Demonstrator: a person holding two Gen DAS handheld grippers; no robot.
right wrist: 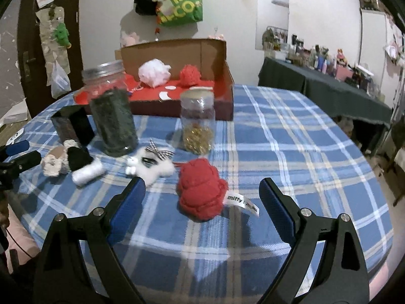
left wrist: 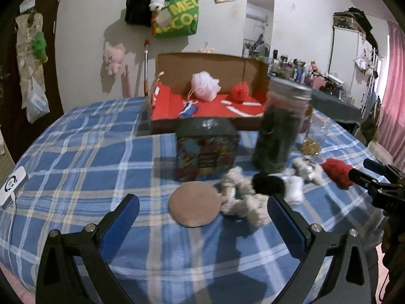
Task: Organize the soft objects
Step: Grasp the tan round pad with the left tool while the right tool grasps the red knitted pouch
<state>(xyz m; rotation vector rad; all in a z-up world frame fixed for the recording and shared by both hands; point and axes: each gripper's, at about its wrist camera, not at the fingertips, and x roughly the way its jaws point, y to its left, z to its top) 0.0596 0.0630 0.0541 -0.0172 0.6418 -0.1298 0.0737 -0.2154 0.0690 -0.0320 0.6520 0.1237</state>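
Observation:
My left gripper is open over a beige rope toy with a round tan pad; a black-and-white soft piece lies beside it. My right gripper is open around a red knitted toy with a "miffy" tag, not touching it. A white fluffy toy with a checked bow lies left of it. The cardboard box with a red lining holds a pink bath pouf and a red yarn ball.
A dark-filled glass jar, a colourful tin box and a clear jar with gold bits stand on the blue plaid cloth. A white device lies at the left edge. A cluttered dark table stands at the right.

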